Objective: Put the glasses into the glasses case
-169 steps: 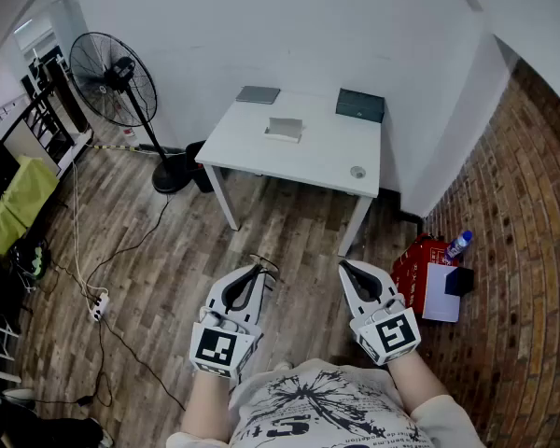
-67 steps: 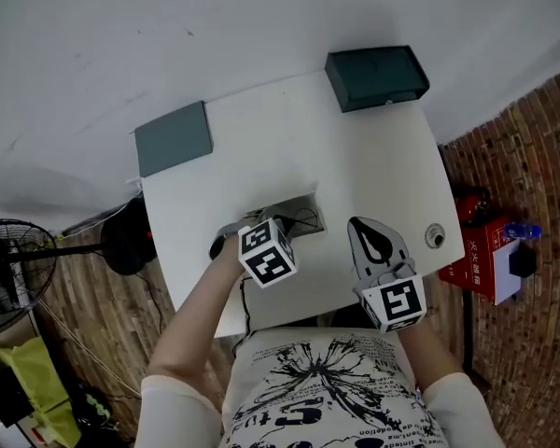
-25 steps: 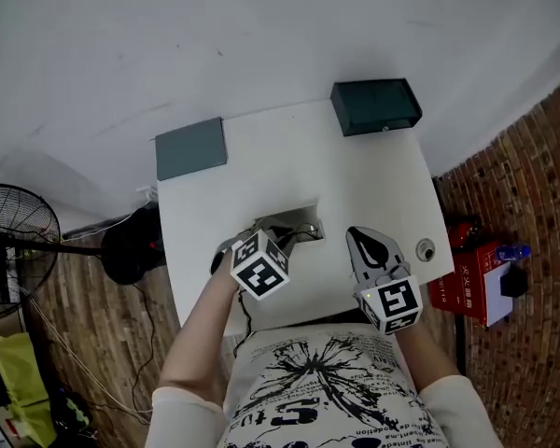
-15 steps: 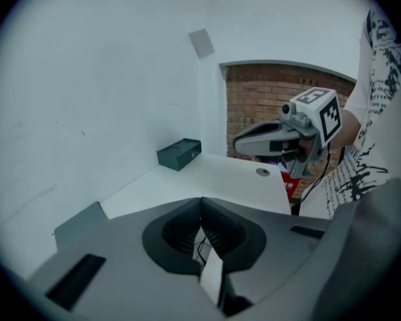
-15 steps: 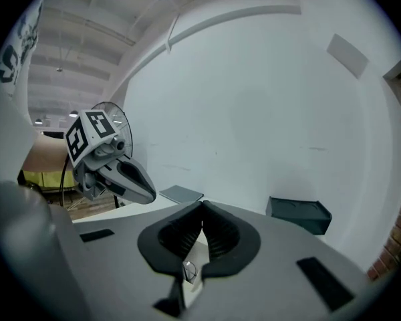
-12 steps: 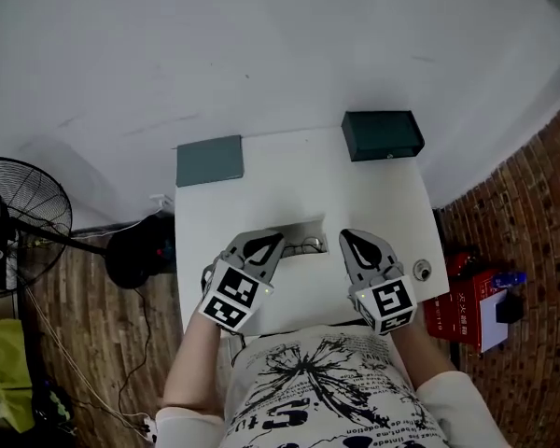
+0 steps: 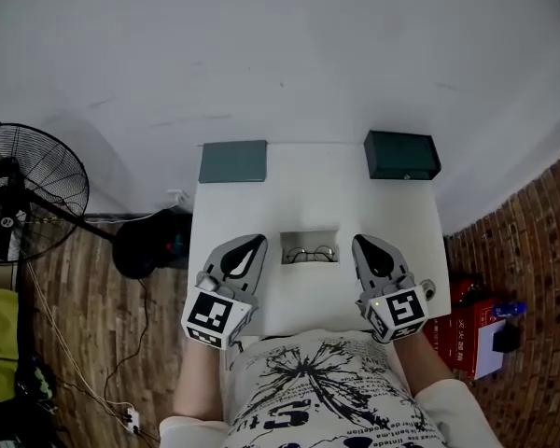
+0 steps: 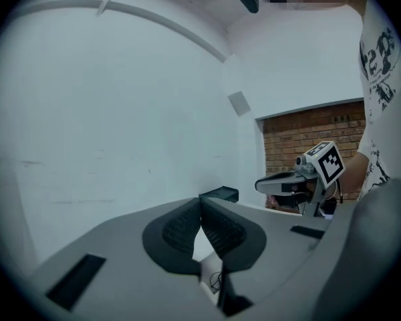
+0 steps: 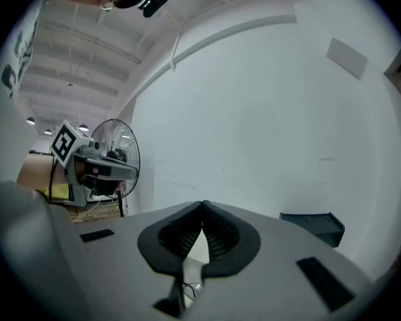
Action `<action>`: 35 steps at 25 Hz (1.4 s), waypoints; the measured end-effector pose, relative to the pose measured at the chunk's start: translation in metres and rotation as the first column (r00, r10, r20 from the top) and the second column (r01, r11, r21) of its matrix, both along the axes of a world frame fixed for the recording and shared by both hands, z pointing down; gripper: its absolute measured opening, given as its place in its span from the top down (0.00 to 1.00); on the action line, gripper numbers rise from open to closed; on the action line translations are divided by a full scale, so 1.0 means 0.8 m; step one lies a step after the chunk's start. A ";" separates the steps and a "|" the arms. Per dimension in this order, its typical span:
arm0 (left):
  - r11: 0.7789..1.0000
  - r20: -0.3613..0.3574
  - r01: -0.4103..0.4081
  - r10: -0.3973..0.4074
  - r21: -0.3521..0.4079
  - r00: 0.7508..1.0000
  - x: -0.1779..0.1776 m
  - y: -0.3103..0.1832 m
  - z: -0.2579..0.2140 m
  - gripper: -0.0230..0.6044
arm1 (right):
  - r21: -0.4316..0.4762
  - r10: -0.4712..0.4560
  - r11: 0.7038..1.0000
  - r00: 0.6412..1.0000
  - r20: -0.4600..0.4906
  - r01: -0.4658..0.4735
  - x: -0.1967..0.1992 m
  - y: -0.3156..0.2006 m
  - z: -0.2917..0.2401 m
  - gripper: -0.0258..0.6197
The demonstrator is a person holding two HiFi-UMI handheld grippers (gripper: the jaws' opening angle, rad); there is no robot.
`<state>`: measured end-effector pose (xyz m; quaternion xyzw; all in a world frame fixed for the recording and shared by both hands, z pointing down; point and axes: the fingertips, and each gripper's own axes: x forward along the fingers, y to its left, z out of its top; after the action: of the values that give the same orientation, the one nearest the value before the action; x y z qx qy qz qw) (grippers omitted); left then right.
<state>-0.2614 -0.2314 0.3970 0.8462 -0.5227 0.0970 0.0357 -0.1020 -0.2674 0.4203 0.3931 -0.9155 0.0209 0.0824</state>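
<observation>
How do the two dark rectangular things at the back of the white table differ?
The left slab is paler grey-green; the right box is darker. The left slab looks flat; the right box stands taller, showing a front wall. Both are rectangular and sit along the far edge of the table.

Seen from the head view, the person's shirt [image 7: 322,390] covers the tabletop's [image 7: 317,194] near edge, the fan [image 7: 28,194] is cut off by the picture's left edge, and the glasses [image 7: 310,253] in the glasses case [image 7: 308,236] are too small to tell how their arms lie. A small round thing [image 7: 430,288] at the tabletop's right edge is half hidden behind the right gripper [image 7: 360,242], while in both gripper views grey gripper bodies block all but a sliver of the glasses.
</observation>
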 end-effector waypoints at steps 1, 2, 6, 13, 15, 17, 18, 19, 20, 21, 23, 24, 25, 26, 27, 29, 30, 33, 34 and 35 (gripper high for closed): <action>1.000 -0.012 0.024 -0.023 0.013 1.000 -0.005 0.002 -0.003 0.94 | -0.001 0.005 1.000 1.000 0.006 -0.005 0.001 -0.001 -0.003 0.94; 0.999 -0.022 0.047 -0.047 0.023 0.999 -0.011 0.004 -0.006 0.94 | 0.006 0.007 1.000 1.000 0.001 -0.007 0.002 -0.001 -0.005 0.94; 0.994 -0.047 0.101 -0.099 0.042 0.994 -0.023 0.006 -0.013 0.94 | 0.057 -0.002 0.998 0.999 -0.040 0.004 0.000 0.001 -0.011 0.94; 0.993 -0.065 0.105 -0.101 0.062 0.993 -0.021 0.005 -0.021 0.94 | 0.046 -0.011 0.999 0.999 -0.049 0.013 -0.001 0.001 -0.010 0.94; 0.993 -0.063 0.099 -0.095 0.064 0.994 -0.019 0.003 -0.021 0.94 | 0.045 -0.014 0.999 0.999 -0.050 0.017 -0.001 0.002 -0.011 0.94; 0.994 -0.058 0.091 -0.087 0.066 0.995 -0.015 0.003 -0.020 0.94 | 0.043 -0.028 0.999 0.998 -0.050 0.030 -0.003 0.004 -0.010 0.94; 0.994 -0.055 0.086 -0.082 0.068 0.995 -0.014 0.003 -0.020 0.94 | 0.044 -0.037 0.998 0.998 -0.052 0.040 -0.004 0.005 -0.010 0.94; 0.994 -0.054 0.081 -0.077 0.069 0.996 -0.012 0.003 -0.019 0.94 | 0.046 -0.045 0.998 0.997 -0.057 0.047 -0.005 0.007 -0.010 0.94; 0.995 -0.053 0.078 -0.074 0.070 0.996 -0.011 0.003 -0.018 0.94 | 0.049 -0.048 0.997 0.997 -0.062 0.051 -0.006 0.008 -0.009 0.94; 0.995 -0.050 0.077 -0.074 0.070 0.996 -0.011 0.003 -0.018 0.94 | 0.050 -0.047 0.997 0.997 -0.065 0.050 -0.007 0.008 -0.009 0.94; 0.994 -0.039 0.083 -0.080 0.072 0.996 -0.011 0.002 -0.018 0.94 | 0.051 -0.038 0.998 0.997 -0.066 0.042 -0.006 0.008 -0.008 0.94; 0.994 -0.033 0.083 -0.081 0.075 0.996 -0.010 0.002 -0.019 0.94 | 0.052 -0.035 0.998 0.997 -0.067 0.039 -0.005 0.008 -0.008 0.94; 0.994 -0.029 0.080 -0.078 0.080 0.997 -0.009 0.002 -0.020 0.94 | 0.052 -0.033 0.998 0.997 -0.065 0.036 -0.005 0.008 -0.008 0.94; 0.993 -0.027 0.077 -0.075 0.086 0.997 -0.008 0.002 -0.021 0.94 | 0.053 -0.031 0.998 0.998 -0.061 0.034 -0.004 0.008 -0.009 0.94; 0.993 -0.025 0.073 -0.071 0.090 0.997 -0.007 0.003 -0.021 0.94 | 0.054 -0.029 0.998 0.998 -0.056 0.032 -0.004 0.007 -0.009 0.94; 0.993 -0.023 0.072 -0.070 0.092 0.997 -0.006 0.003 -0.020 0.94 | 0.058 -0.026 0.998 0.998 -0.049 0.029 -0.004 0.007 -0.011 0.94; 0.993 -0.022 0.073 -0.072 0.087 0.997 -0.006 0.004 -0.019 0.94 | 0.059 -0.024 0.998 0.999 -0.046 0.027 -0.003 0.007 -0.011 0.94; 0.994 -0.018 0.082 -0.080 0.078 0.997 -0.008 0.005 -0.016 0.94 | 0.056 -0.014 0.998 0.999 -0.038 0.016 -0.003 0.006 -0.010 0.94; 0.993 -0.015 0.082 -0.081 0.085 0.997 -0.008 0.004 -0.016 0.94 | 0.055 -0.013 0.998 0.999 -0.035 0.014 -0.003 0.006 -0.009 0.94; 0.993 -0.012 0.083 -0.082 0.090 0.997 -0.009 0.005 -0.016 0.94 | 0.055 -0.013 0.998 0.999 -0.034 0.015 -0.004 0.006 -0.008 0.94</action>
<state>-0.2685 -0.2278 0.3842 0.8250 -0.5609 0.0683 0.0037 -0.1053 -0.2629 0.4141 0.3889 -0.9171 -0.0115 0.0870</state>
